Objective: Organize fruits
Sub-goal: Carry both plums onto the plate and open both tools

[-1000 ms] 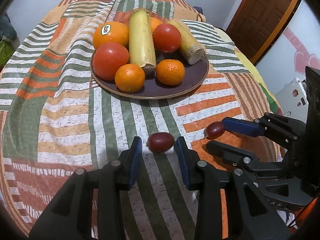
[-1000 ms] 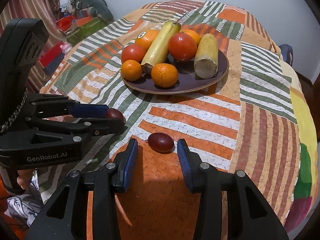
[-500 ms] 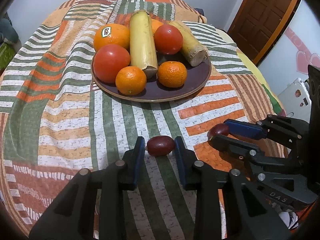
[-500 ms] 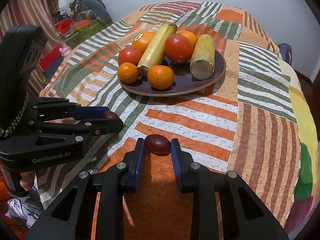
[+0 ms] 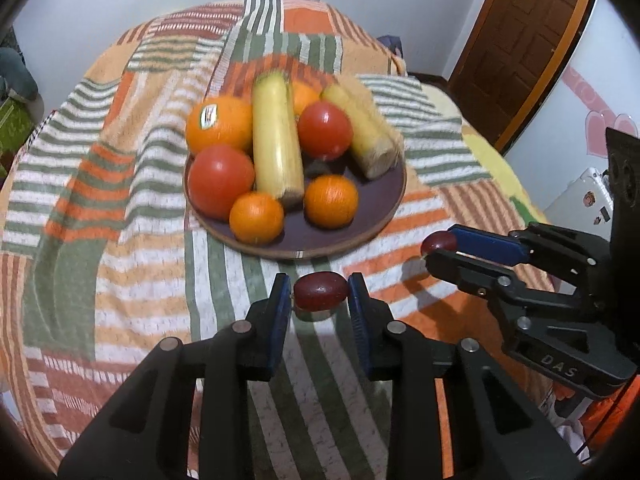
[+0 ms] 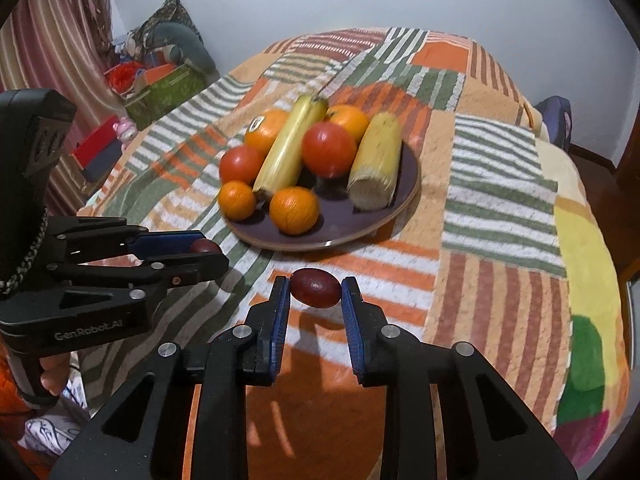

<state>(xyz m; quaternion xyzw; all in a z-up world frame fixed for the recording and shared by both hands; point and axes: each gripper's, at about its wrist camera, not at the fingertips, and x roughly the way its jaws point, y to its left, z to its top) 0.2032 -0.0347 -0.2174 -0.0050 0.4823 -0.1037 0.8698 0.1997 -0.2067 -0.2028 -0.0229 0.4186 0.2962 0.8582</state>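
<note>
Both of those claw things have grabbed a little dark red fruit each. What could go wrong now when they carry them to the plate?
The left gripper pinches its dark red fruit only at the fingertips, as does the right gripper with its own fruit; either smooth fruit might slip out or bruise. The plate is already crowded with oranges, tomatoes and long yellow pieces, so a dropped fruit could roll off onto the striped cloth.

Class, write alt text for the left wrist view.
The left gripper holds a dark red grape above a striped cloth; beyond sits a plate of oranges, tomatoes and bananas, and the right gripper holds another grape.
</note>
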